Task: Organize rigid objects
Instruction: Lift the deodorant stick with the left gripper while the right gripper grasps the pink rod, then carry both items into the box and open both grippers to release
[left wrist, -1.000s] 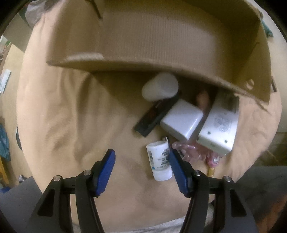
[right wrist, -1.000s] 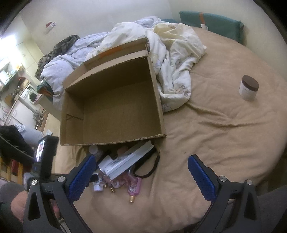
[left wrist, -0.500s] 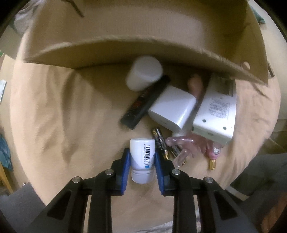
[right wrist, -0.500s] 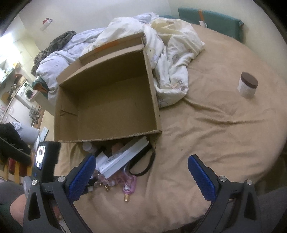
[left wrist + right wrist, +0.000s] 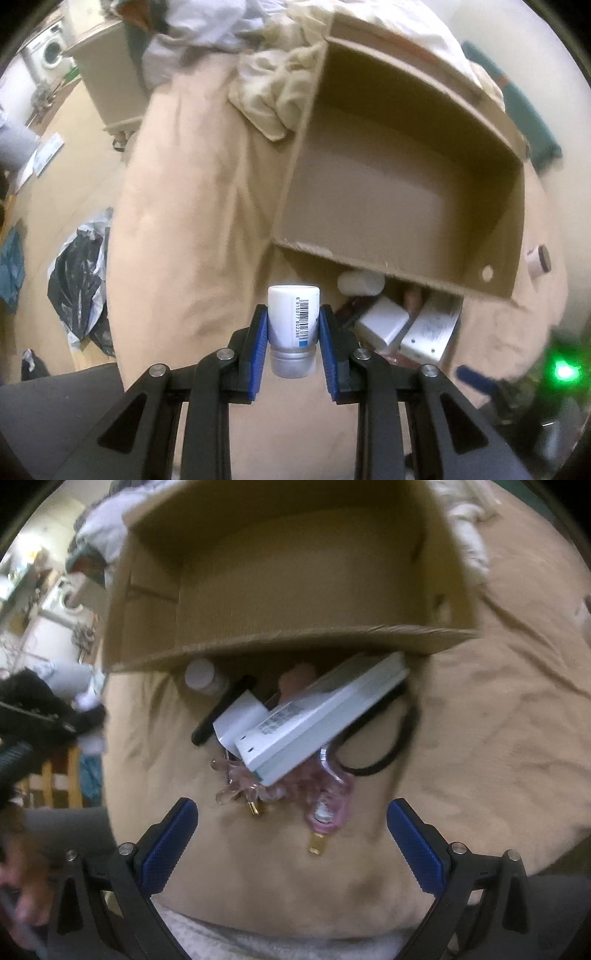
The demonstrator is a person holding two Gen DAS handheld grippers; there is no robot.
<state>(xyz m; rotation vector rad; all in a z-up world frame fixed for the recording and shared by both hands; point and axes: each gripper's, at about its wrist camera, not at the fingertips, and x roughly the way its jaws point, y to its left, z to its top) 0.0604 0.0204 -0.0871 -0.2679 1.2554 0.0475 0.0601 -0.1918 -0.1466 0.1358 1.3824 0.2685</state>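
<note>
My left gripper (image 5: pixel 292 325) is shut on a small white bottle (image 5: pixel 293 325) with a barcode, held above the bed in front of the open cardboard box (image 5: pixel 402 192). My right gripper (image 5: pixel 291 827) is open and empty, hovering over a pile in front of the box (image 5: pixel 288 572): a long white box (image 5: pixel 321 716), a white adapter (image 5: pixel 240 716), a black remote (image 5: pixel 221 709), a white jar (image 5: pixel 201 675), a pink bottle (image 5: pixel 328 801) and a clear pink clip (image 5: pixel 240 779). The pile also shows in the left wrist view (image 5: pixel 402 317).
A tan bedspread (image 5: pixel 498 720) covers the bed. A black loop cord (image 5: pixel 388 753) lies right of the pile. Crumpled bedding (image 5: pixel 273 81) lies behind the box. A brown-lidded jar (image 5: pixel 537 260) stands at the right. A black bag (image 5: pixel 77 280) lies on the floor.
My left gripper closed on the small white bottle and lifted it off the bed toward the box. My right gripper moved down and closer to the pile, staying open.
</note>
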